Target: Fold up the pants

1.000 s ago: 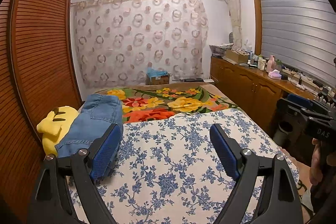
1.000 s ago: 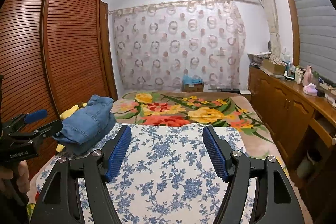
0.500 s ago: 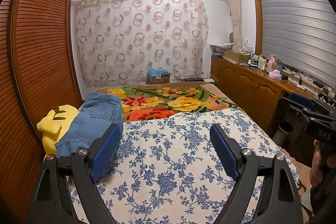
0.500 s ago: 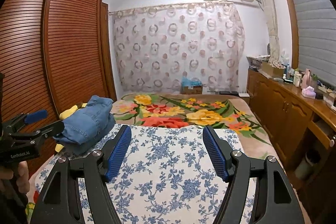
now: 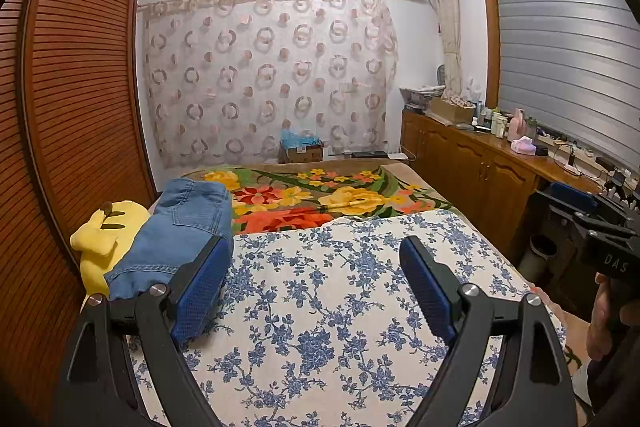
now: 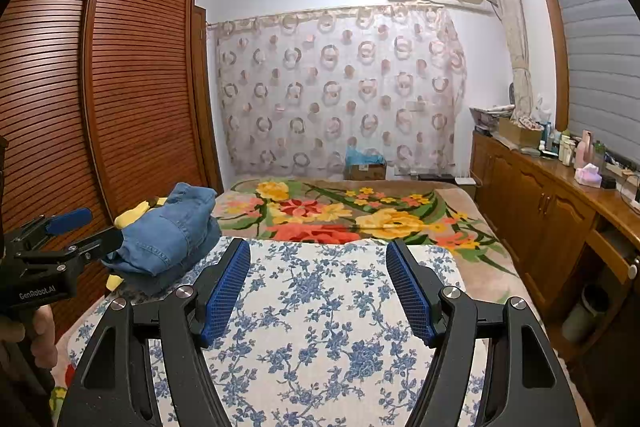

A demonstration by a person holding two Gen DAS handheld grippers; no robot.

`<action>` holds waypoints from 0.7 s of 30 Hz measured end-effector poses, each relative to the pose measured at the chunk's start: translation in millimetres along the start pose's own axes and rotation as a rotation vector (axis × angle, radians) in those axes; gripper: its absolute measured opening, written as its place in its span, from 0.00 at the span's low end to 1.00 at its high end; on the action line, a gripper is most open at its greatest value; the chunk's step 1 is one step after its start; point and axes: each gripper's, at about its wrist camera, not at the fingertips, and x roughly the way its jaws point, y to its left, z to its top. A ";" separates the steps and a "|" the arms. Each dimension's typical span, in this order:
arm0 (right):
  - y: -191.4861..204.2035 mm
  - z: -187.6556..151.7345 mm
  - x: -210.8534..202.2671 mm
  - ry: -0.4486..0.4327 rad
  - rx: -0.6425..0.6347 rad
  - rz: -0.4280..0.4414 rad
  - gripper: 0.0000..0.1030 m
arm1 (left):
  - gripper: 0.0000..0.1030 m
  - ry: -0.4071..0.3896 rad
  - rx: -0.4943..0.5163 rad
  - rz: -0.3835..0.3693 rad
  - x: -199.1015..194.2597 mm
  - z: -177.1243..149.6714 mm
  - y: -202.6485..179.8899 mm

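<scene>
Already folded, the blue denim pants sit bundled over a half-hidden yellow plush; left gripper and right gripper jaws apart, empty.

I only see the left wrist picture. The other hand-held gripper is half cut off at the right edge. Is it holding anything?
Observer: No. The right wrist view shows the right hand-held gripper open above the floral sheet, with nothing between its pads.
Operator: Do the jeans look neat from there?
Observer: Not really. From that side the jeans are a loose, bulging heap with uneven edges.
Operator: Who holds my gripper?
Observer: A hand is wrapped around the handle of the left hand-held gripper.
</scene>
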 end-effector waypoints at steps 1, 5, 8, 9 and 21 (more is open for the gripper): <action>0.0 -0.5 0.0 0.000 -0.001 0.000 0.70 | 0.85 -0.001 0.000 0.001 0.1 0.0 0.0; -0.9 -1.4 0.3 -0.001 -0.001 0.001 0.70 | 0.85 -0.001 0.000 0.001 0.1 0.0 0.2; -1.3 -1.3 0.6 -0.002 -0.001 0.000 0.70 | 0.85 -0.001 0.000 0.000 0.2 -0.1 0.4; -1.3 -1.5 0.6 -0.002 0.000 0.000 0.70 | 0.85 -0.001 0.000 0.001 0.1 -0.1 0.2; -1.4 -1.8 0.9 -0.002 0.001 0.001 0.70 | 0.85 -0.002 -0.001 0.001 -0.1 -0.4 0.3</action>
